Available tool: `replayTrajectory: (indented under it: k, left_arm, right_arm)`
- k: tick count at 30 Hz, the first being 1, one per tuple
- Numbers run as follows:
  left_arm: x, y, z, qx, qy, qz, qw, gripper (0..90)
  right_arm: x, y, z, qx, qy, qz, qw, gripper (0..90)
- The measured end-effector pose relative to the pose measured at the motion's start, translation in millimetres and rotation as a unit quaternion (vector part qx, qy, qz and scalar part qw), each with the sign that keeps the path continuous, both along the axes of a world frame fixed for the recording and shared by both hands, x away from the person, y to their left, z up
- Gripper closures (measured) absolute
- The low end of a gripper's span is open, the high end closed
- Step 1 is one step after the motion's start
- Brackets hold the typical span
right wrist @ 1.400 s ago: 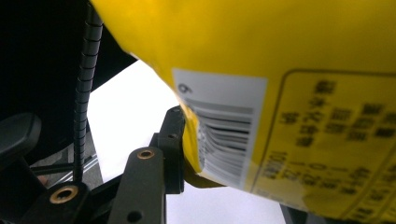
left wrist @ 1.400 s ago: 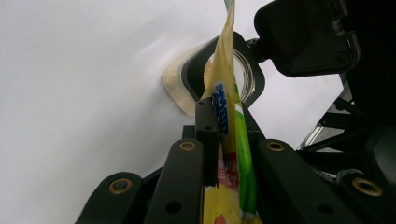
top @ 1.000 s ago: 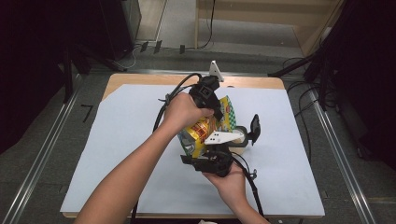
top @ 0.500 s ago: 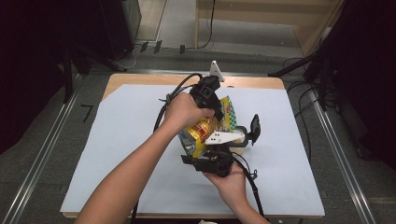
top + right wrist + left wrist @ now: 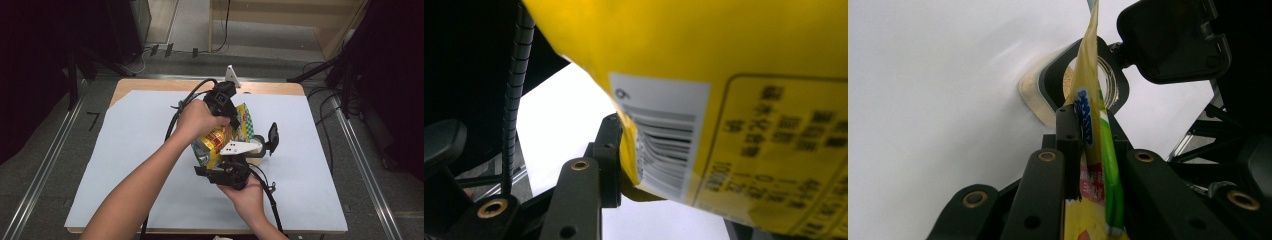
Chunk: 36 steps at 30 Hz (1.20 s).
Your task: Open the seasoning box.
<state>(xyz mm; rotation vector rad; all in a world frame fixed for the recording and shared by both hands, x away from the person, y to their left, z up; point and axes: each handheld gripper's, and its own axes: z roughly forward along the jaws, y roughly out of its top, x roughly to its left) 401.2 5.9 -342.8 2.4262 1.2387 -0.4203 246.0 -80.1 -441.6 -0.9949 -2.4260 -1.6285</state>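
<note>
The yellow snack bag (image 5: 220, 142) is being held up over the open-topped jar (image 5: 256, 146), which is standing on the white-covered bench (image 5: 125, 150) with its black hinged lid (image 5: 272, 136) flipped back. The left gripper (image 5: 1090, 137) is pinching the bag's flattened edge above the jar mouth, its jaws nearly closed on the film. The right gripper (image 5: 227, 175) is clamping the bag's barcode end on the near side of the jar, its jaws partly closed over the fold.

Judged handling: the bag is thin, glossy printed film, light, soft and crinkly, likely slippery; the sealed seams are offering the firmest hold. The jar appears to be rigid clear plastic, with granular contents showing at its mouth.
</note>
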Motion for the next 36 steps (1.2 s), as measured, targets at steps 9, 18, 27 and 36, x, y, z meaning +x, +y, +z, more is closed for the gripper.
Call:
replayTrajectory:
  k: [9,18,27,36]
  left_arm:
    - [1.5,1.2,-1.0,-0.001,0.003,0.001,1.0,84.2]
    - [1.2,1.3,-1.3,-0.003,0.003,0.004,1.0,83.9]
    - [-1.6,-1.7,0.8,-0.003,-0.001,0.004,1.0,83.6]
    - [-6.0,-4.9,4.4,0.003,-0.011,0.0,0.9999,83.1]
  right_arm:
    - [0.0,-0.1,0.3,0.001,0.0,0.0,1.0,63.4]
    - [0.0,0.1,0.0,0.0,-0.001,0.0,1.0,63.4]
    - [-0.1,0.2,-0.3,0.0,-0.002,-0.001,1.0,63.4]
    - [0.1,0.0,-1.4,0.002,-0.001,0.0,1.0,64.1]
